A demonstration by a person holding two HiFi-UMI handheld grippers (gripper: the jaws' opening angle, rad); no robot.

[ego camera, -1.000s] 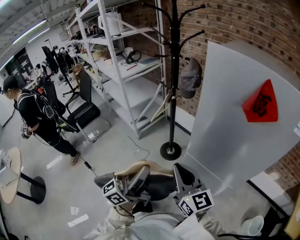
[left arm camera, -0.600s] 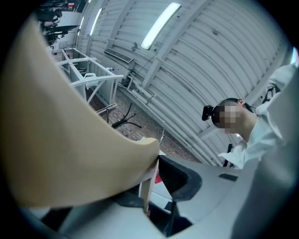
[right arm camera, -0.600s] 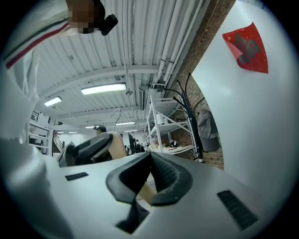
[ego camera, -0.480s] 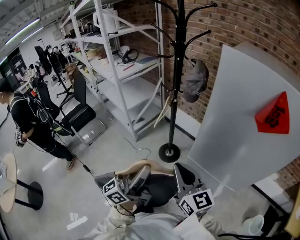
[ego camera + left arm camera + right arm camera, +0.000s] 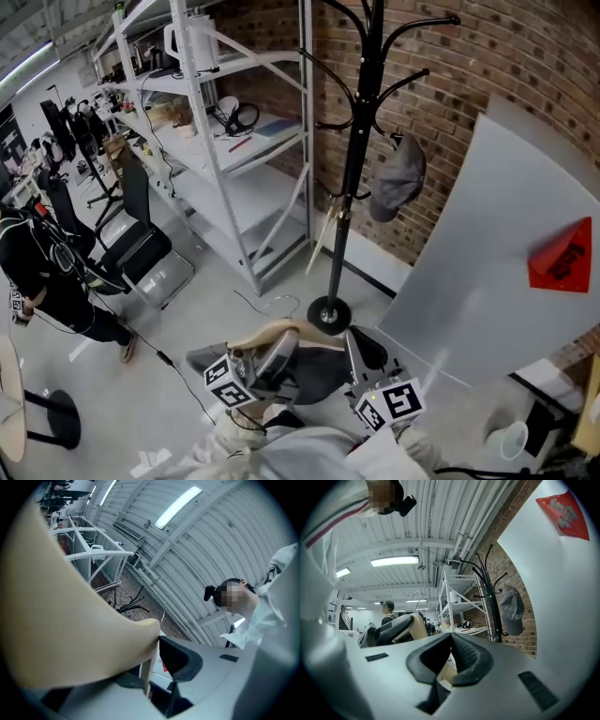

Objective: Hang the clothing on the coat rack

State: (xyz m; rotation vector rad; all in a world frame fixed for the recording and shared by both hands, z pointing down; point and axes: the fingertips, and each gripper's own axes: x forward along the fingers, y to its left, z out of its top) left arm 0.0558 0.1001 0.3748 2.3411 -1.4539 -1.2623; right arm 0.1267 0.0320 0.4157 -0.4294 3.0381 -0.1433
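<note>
A black coat rack [image 5: 352, 187] stands on the floor ahead of me, before the brick wall; a grey cap [image 5: 397, 178] hangs from one of its arms. Low in the head view both grippers carry a tan wooden hanger [image 5: 281, 330] with a wire hook [image 5: 281, 302]. My left gripper [image 5: 279, 345] is shut on the hanger [image 5: 61, 620], which fills the left of the left gripper view. My right gripper [image 5: 362, 343] has its pads together at the tip, a pale piece of the hanger [image 5: 445, 672] between them. The rack [image 5: 490, 602] and cap [image 5: 512, 609] show beyond the right gripper [image 5: 451, 637]. Whether clothing hangs below is hidden.
White metal shelving [image 5: 234, 141] stands left of the rack. A large grey panel [image 5: 469, 281] with a red triangle leans on the right. An office chair [image 5: 141, 253], a person [image 5: 37, 281] and a round table [image 5: 7, 394] are to the left. A cup [image 5: 511, 441] sits at bottom right.
The head view has moved nearer to the coat rack and turned right, so the rack and shelving look larger. Both grippers keep the same hold on the hanger.
</note>
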